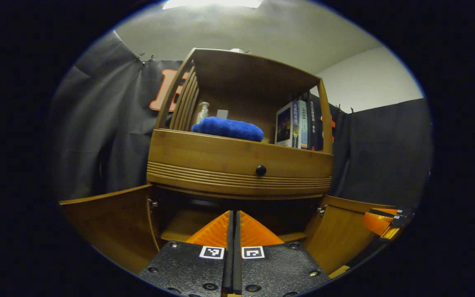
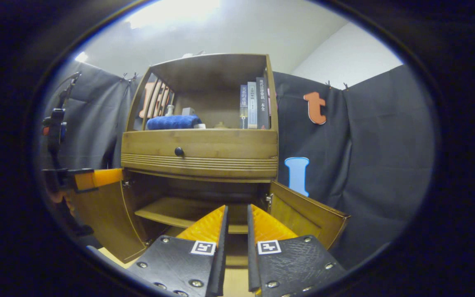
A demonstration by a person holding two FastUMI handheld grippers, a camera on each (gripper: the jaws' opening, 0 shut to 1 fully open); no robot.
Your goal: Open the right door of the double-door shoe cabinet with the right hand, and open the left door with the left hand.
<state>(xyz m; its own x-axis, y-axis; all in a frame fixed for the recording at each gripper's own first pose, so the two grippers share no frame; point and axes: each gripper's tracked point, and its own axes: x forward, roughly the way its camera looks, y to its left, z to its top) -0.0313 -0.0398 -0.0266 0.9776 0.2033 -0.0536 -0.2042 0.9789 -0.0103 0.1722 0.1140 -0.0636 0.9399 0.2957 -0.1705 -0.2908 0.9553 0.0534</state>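
Both doors swung wide: left door (image 1: 114, 222), right door (image 2: 307, 216). Left gripper (image 1: 233, 231) pinched closed on nothing; right gripper (image 2: 237, 225) slightly parted, empty. Risked clipping a door (image 1: 344, 235) edge on pulling back carelessly, knocking it partly closed.

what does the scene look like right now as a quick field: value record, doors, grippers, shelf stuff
left door: swung open
right door: swung open
lower compartment: wooden shelf inside, nothing seen on it
drawer: closed, dark round knob
upper shelf: blue towel, upright books, small bottle
left gripper: fingers together, holding nothing, in front of the cabinet
right gripper: fingers slightly apart, holding nothing
task state: both doors look open
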